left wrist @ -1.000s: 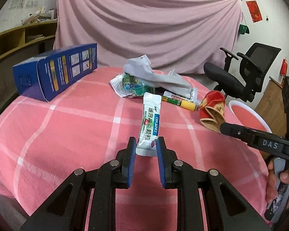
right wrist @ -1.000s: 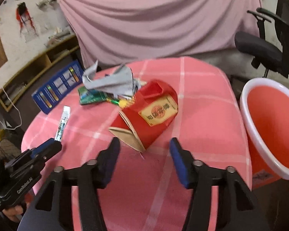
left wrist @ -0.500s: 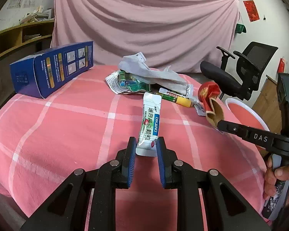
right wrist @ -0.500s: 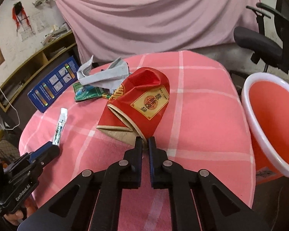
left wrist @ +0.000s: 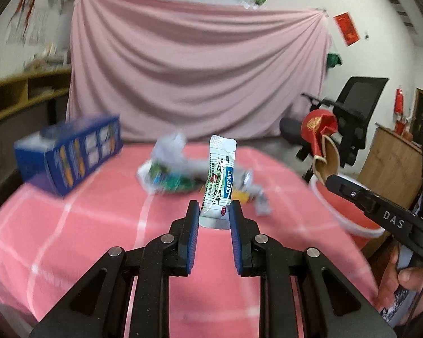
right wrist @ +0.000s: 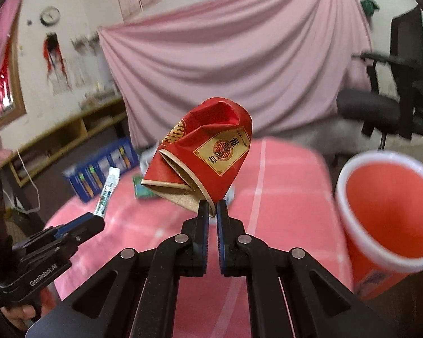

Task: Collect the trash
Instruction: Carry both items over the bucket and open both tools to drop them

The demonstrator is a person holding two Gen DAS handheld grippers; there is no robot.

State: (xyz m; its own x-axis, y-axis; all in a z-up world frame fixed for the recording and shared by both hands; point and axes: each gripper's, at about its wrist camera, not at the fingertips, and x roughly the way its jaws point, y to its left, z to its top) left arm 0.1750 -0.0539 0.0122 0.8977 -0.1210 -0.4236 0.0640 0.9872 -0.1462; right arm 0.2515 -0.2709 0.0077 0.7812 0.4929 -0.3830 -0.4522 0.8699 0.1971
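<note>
My left gripper (left wrist: 213, 214) is shut on the lower end of a white sachet (left wrist: 220, 181) with green and blue print, held upright above the pink checked tablecloth (left wrist: 84, 225). My right gripper (right wrist: 210, 209) is shut on the rim of a crushed red paper cup (right wrist: 208, 152), lifted clear of the table. In the left wrist view the right gripper (left wrist: 331, 178) shows at the right with the cup (left wrist: 320, 129) above a red bucket (left wrist: 341, 211). The right wrist view shows the left gripper (right wrist: 94, 219) and sachet (right wrist: 107, 191) at the left.
A red bucket (right wrist: 386, 211) with a white rim stands off the table's right edge. A blue box (left wrist: 70, 152) sits at the table's far left, and a pile of crumpled wrappers (left wrist: 177, 171) lies mid-table. A black office chair (left wrist: 347, 118) stands behind the bucket.
The right jaws closed on the cup's rim and lifted it off the table. The left gripper raised the sachet from the cloth into the air.
</note>
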